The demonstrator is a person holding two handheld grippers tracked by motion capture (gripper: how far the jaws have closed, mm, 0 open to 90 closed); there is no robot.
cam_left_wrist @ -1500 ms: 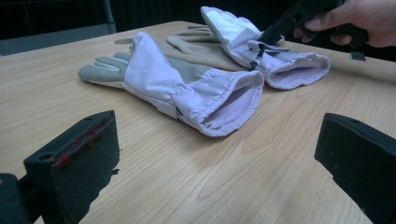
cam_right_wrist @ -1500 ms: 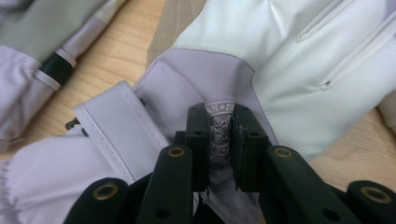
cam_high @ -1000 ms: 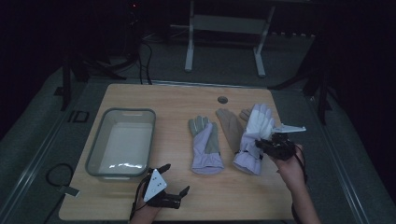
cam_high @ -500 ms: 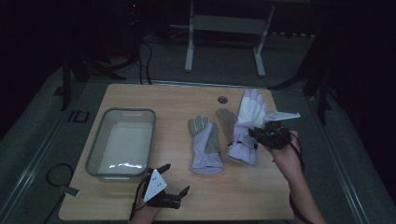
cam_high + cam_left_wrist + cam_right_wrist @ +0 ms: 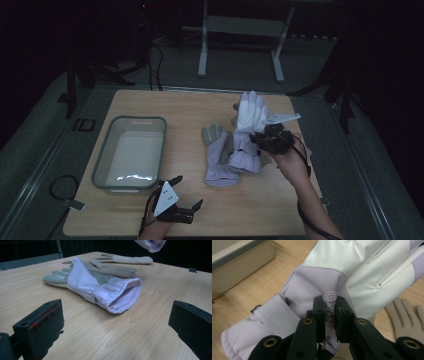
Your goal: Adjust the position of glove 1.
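Lilac-and-white glove pinched by a fabric tab in the right tool, hanging above the desk beside its flat mate; grip kept firm, carried toward the tray, left tool wide and idle.

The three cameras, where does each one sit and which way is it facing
High view: above the table's near side, looking forward and down; forearms, left gripper, right gripper.
Left gripper view: low over the table, its open jaws toward the lying glove.
Right gripper view: its jaws pinch the lifted glove.
Shared: all show the lifted glove; the tan glove too.
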